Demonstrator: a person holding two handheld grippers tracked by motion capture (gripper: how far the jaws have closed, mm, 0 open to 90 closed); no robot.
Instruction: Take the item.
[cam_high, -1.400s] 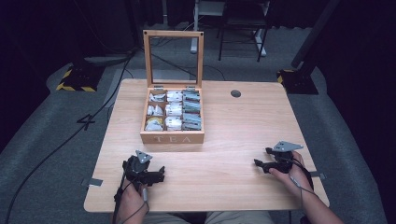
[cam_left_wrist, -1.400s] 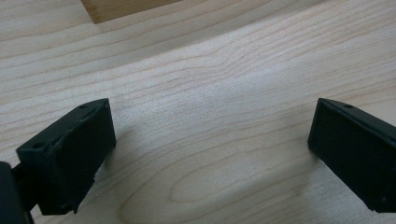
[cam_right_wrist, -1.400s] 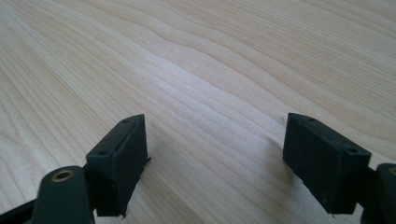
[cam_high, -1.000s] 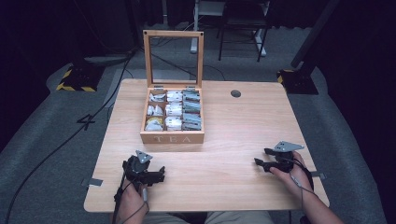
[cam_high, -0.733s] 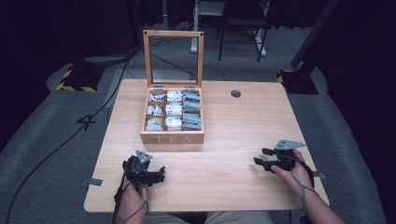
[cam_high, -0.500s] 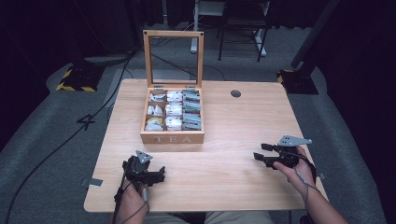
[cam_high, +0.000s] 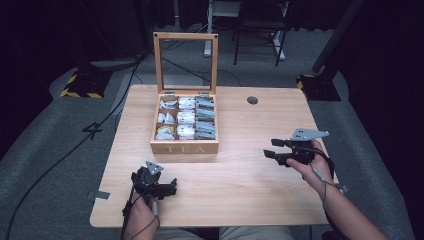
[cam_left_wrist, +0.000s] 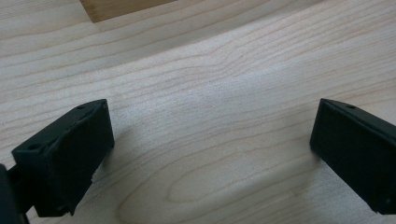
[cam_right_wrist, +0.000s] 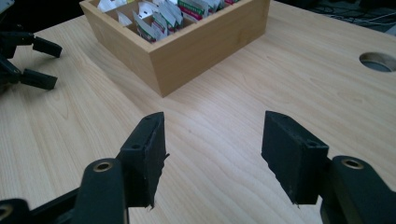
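Open tea box (cam_high: 184, 125) sits mid-table, bags untouched; start stage is judged. Left gripper (cam_high: 170, 186) and right gripper (cam_high: 270, 148) are held wide open, empty. A reach toward the box is called for next.

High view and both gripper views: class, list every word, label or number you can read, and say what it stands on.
"TEA": on the front wall of the open wooden box with a glass lid.
Print on the paper tea sachets in the box: too small and blurred to read.
Nothing else is readable.
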